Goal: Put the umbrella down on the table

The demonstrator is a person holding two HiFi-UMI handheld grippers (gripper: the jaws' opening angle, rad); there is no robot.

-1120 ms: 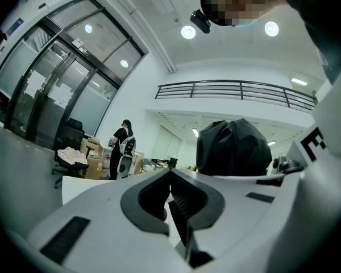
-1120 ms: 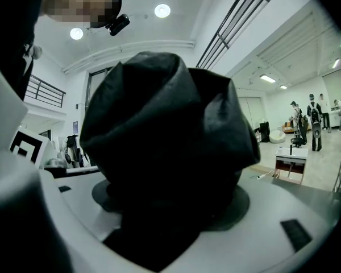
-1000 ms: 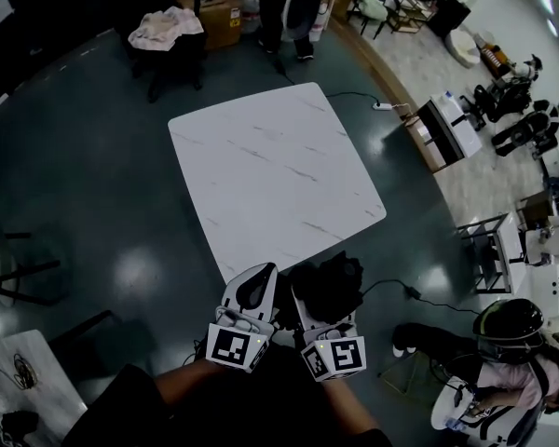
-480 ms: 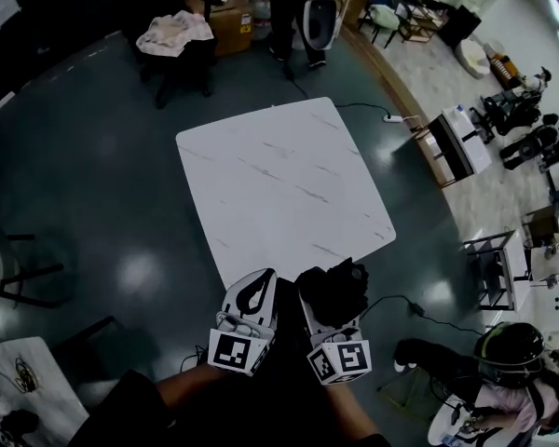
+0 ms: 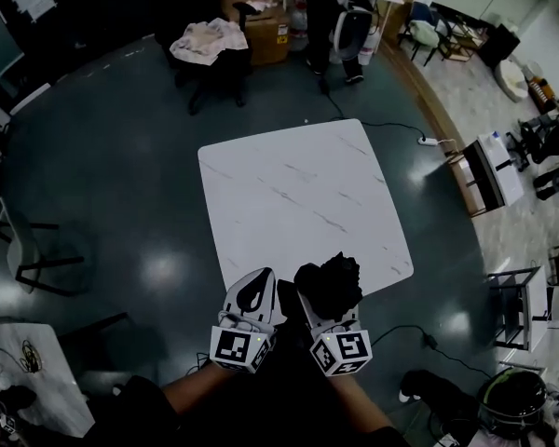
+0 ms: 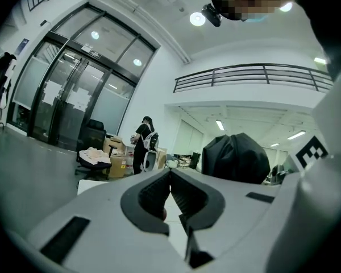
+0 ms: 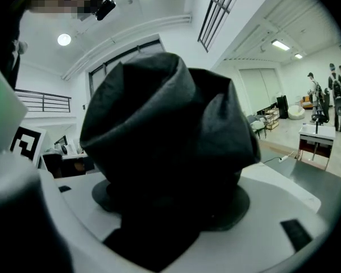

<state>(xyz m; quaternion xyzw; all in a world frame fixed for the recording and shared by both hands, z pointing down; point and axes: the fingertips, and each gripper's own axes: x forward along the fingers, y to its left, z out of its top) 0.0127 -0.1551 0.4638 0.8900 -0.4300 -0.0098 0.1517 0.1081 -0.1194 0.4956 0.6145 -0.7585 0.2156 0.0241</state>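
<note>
2 grippers are showing at the bottom of the head view, side by side at the near edge of the table (image 5: pixel 289 194). The right gripper (image 5: pixel 313 291) is carrying the umbrella (image 5: pixel 332 285), a folded black bundle hanging over that near edge; whether it is touching the top I cannot tell. By my judgement the task is only partly along: the carry to the table is nearly finished, while the lowering and the letting go are both left. The table is showing a smooth, white, marble-veined square top with rounded corners.

In the left gripper view, the left gripper (image 6: pixel 170 174) is showing its jaws closed together, their dark ribbed pads meeting with nothing between them. Its body is looking like smooth pale-grey plastic. The umbrella is rising just to its right as a matte black, rounded lump.

In the right gripper view, the jaws are standing wide and clamping the umbrella, which is filling the whole gap. Its cloth is looking soft and matte, creased into loose overlapping folds, so it is likely to sag and spread a little once released.
</note>
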